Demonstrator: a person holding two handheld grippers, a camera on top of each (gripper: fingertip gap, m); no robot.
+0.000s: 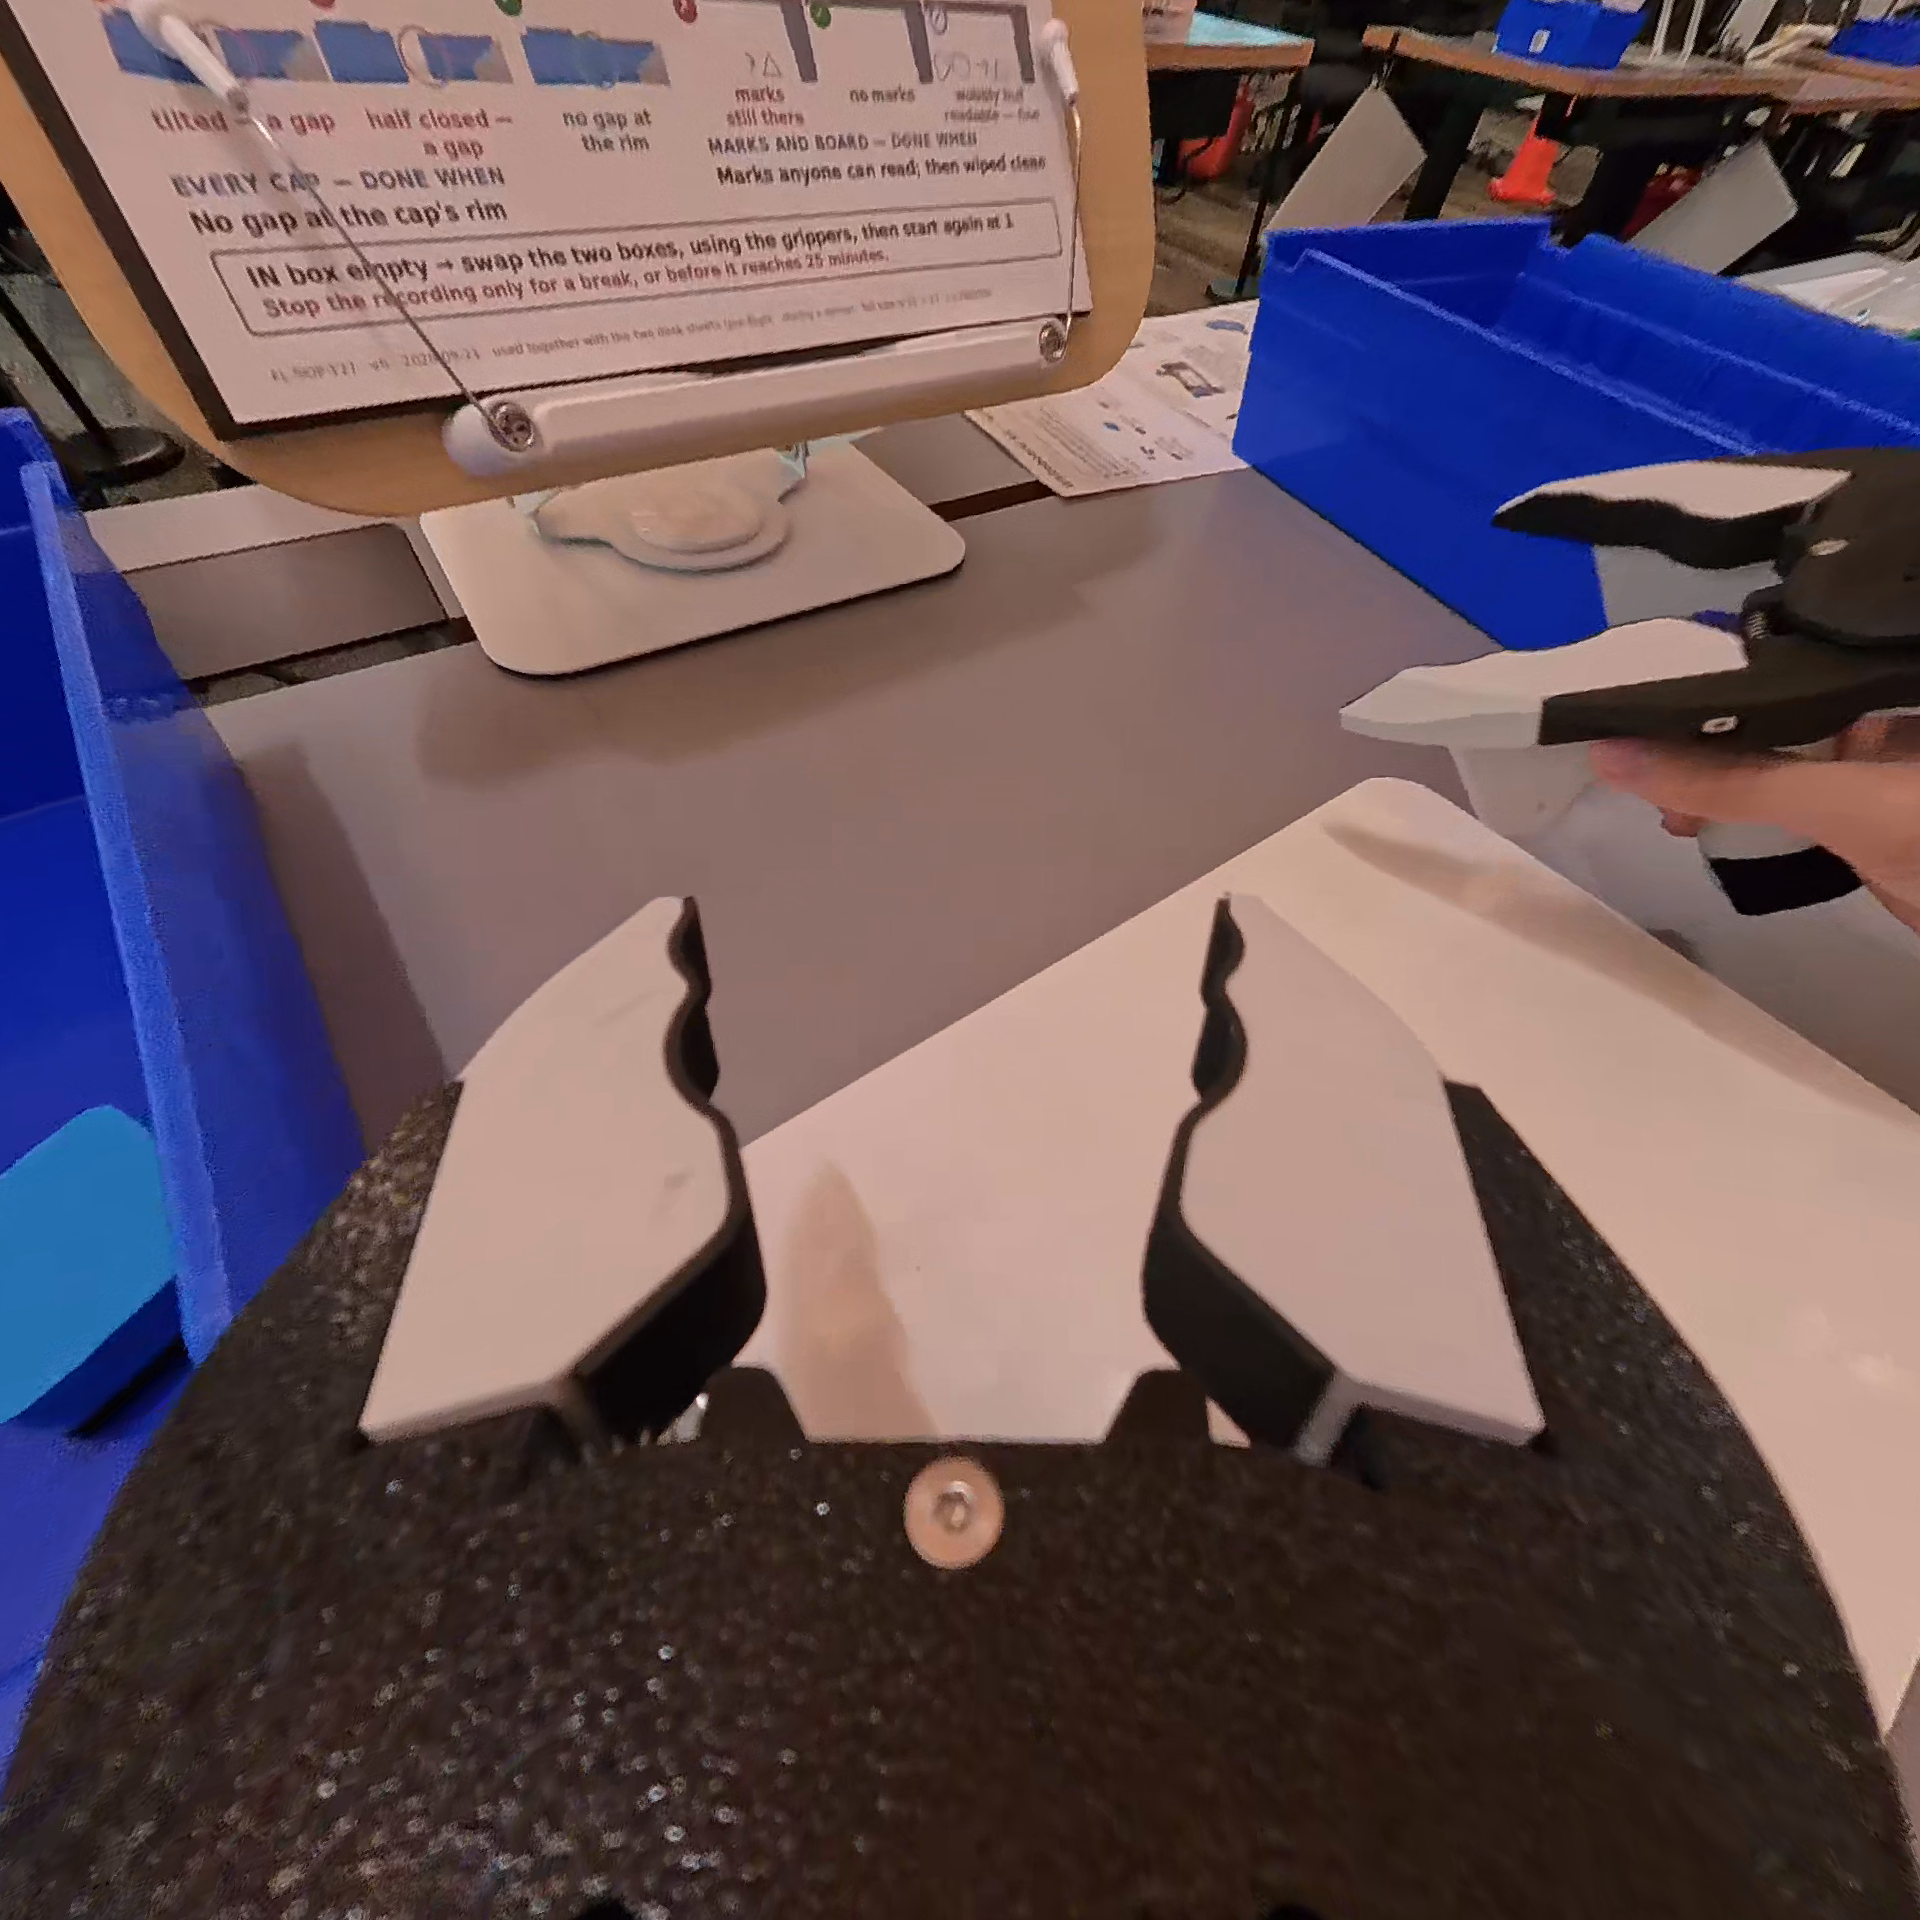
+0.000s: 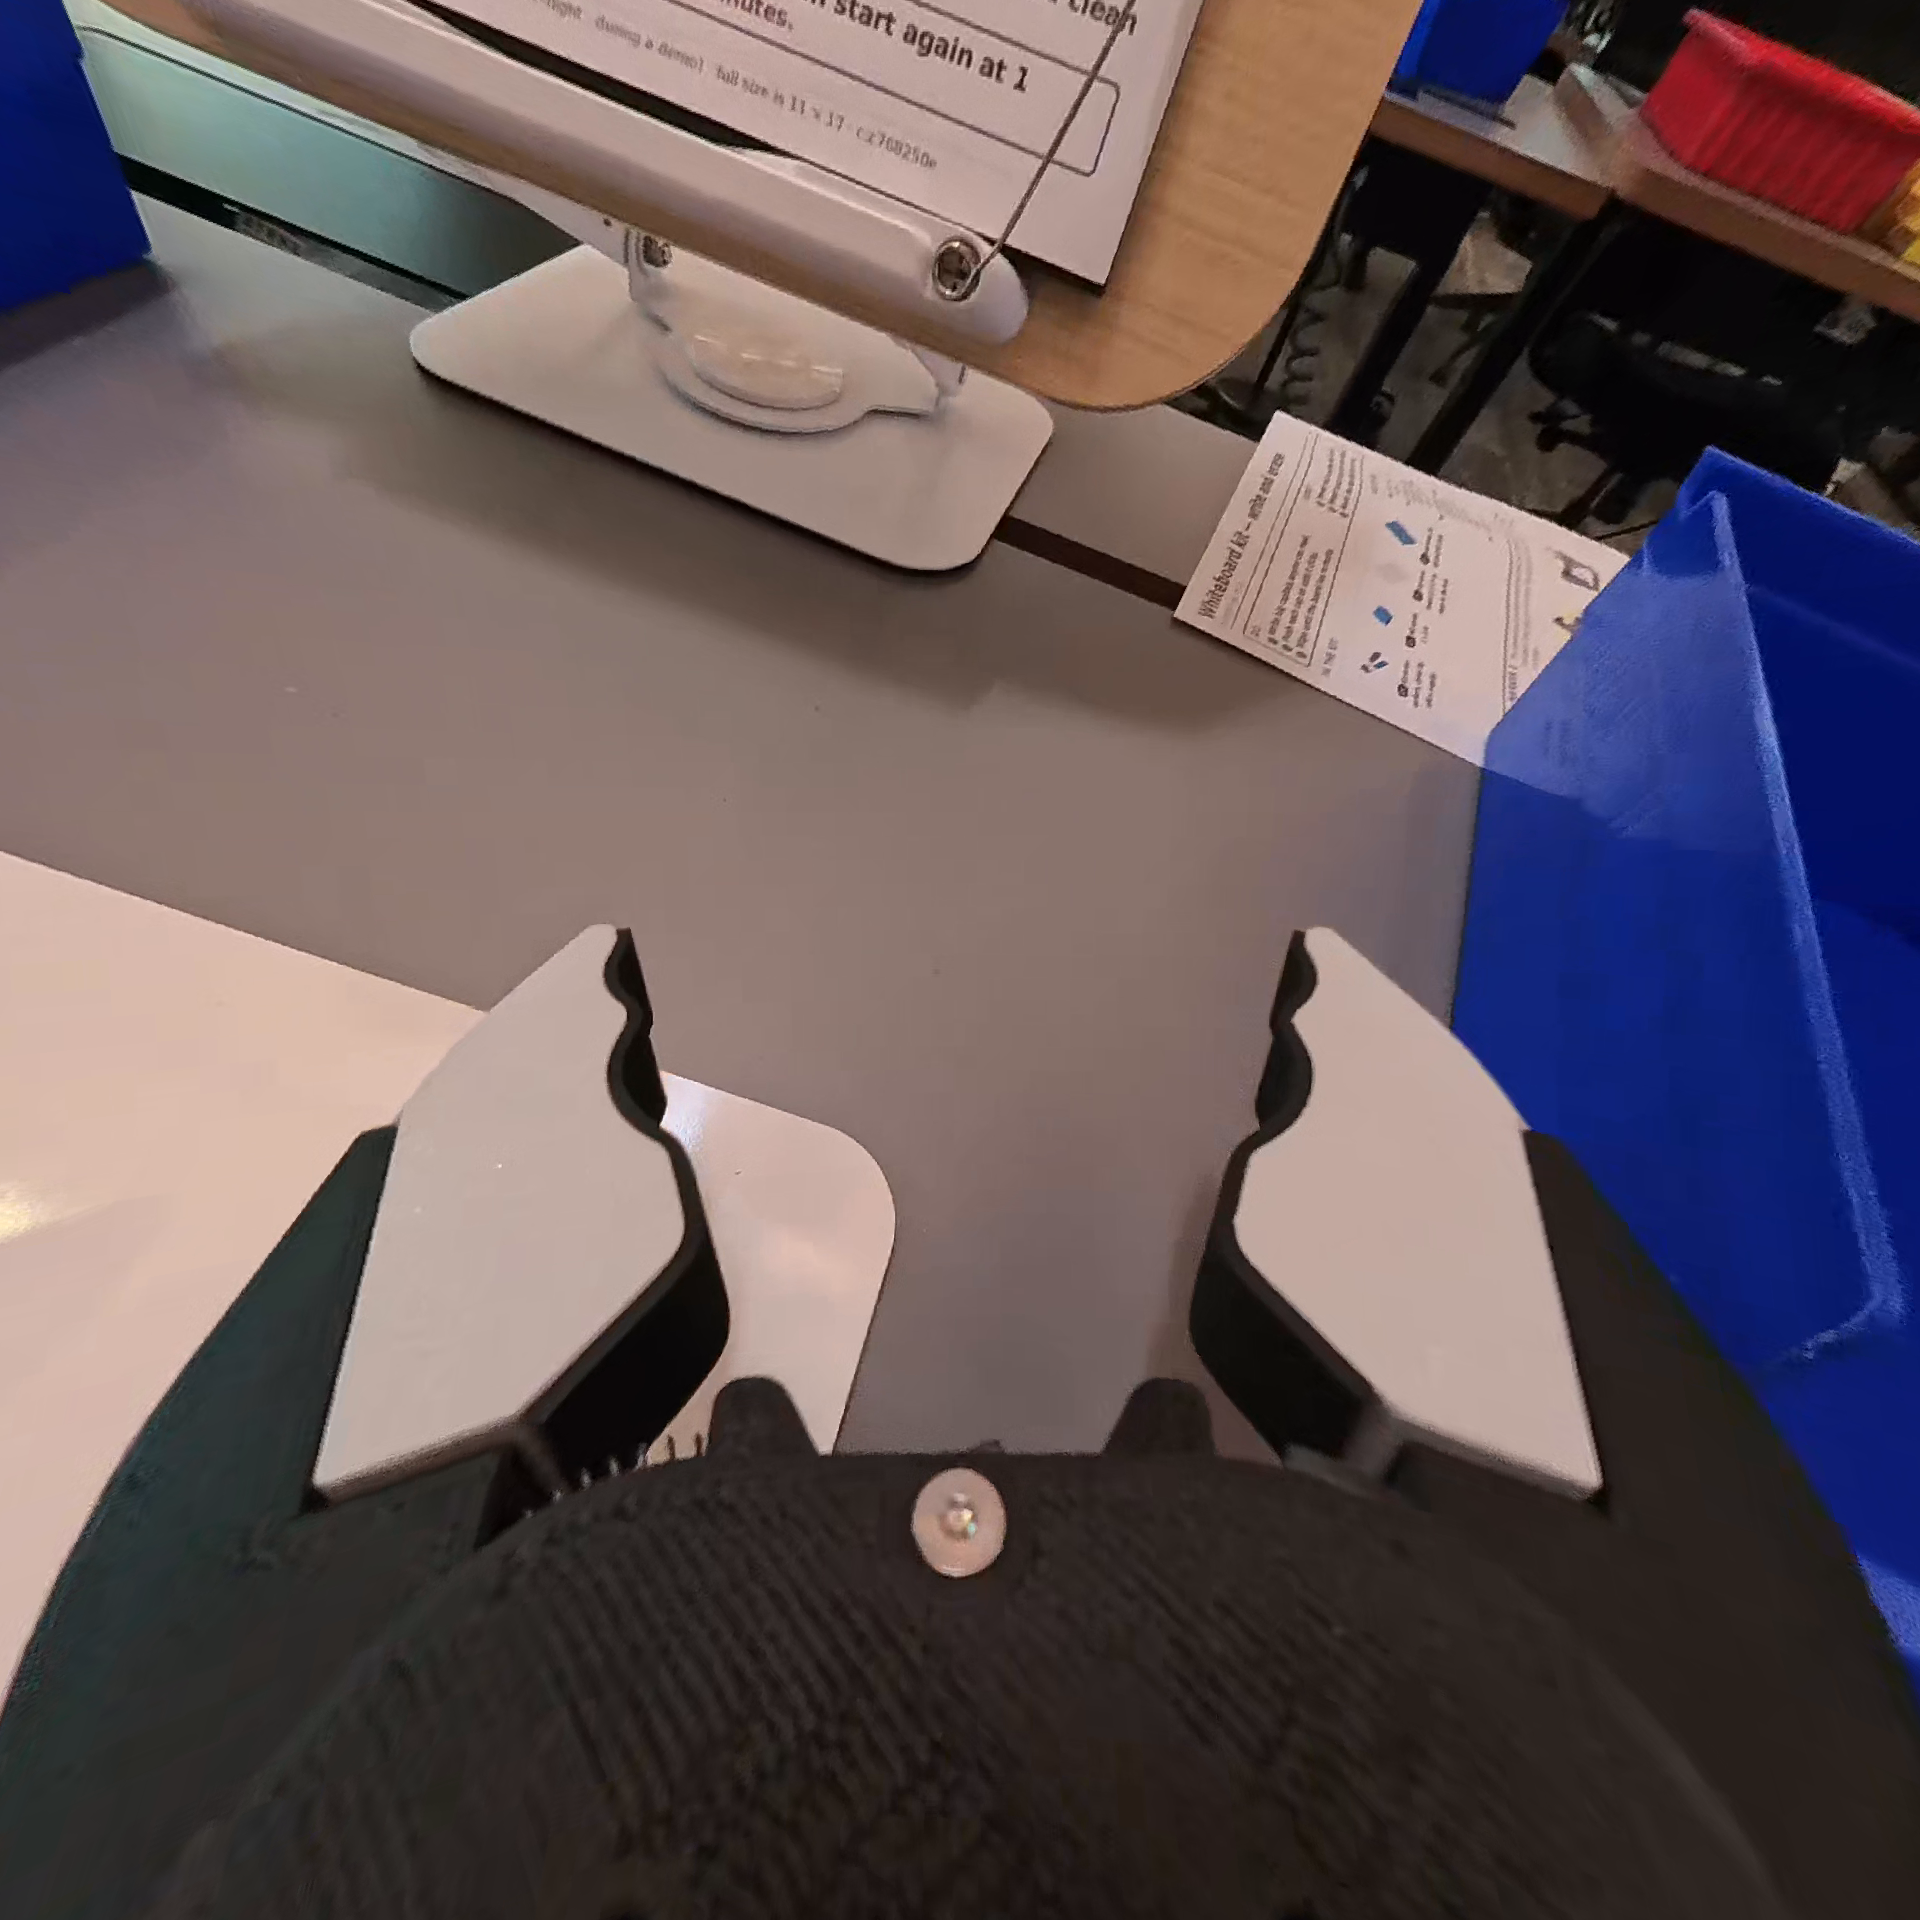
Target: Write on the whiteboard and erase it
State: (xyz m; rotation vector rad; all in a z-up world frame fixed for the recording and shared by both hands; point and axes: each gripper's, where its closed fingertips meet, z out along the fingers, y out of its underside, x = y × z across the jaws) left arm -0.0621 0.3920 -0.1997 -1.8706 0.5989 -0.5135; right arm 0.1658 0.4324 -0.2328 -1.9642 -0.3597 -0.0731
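A white whiteboard [image 1: 1351, 1039] lies flat on the grey table, with no marks showing; in the right wrist view it lies at the lower left [image 2: 156, 1091]. My left gripper [image 1: 956, 914] is open and empty, held over the board's near left part. My right gripper [image 2: 956, 945] is open and empty, above the table just past the board's right corner; it also shows at the right of the left wrist view [image 1: 1444, 613], held by a hand. A light blue pad-like object [image 1: 73, 1257] lies in the left blue bin. No marker is in view.
A blue bin [image 1: 94, 935] stands at the left and another blue bin [image 2: 1714, 935] at the right. An instruction sheet on a wooden board with a white stand [image 1: 707, 571] stands at the back. A printed sheet [image 2: 1382, 582] lies by the right bin.
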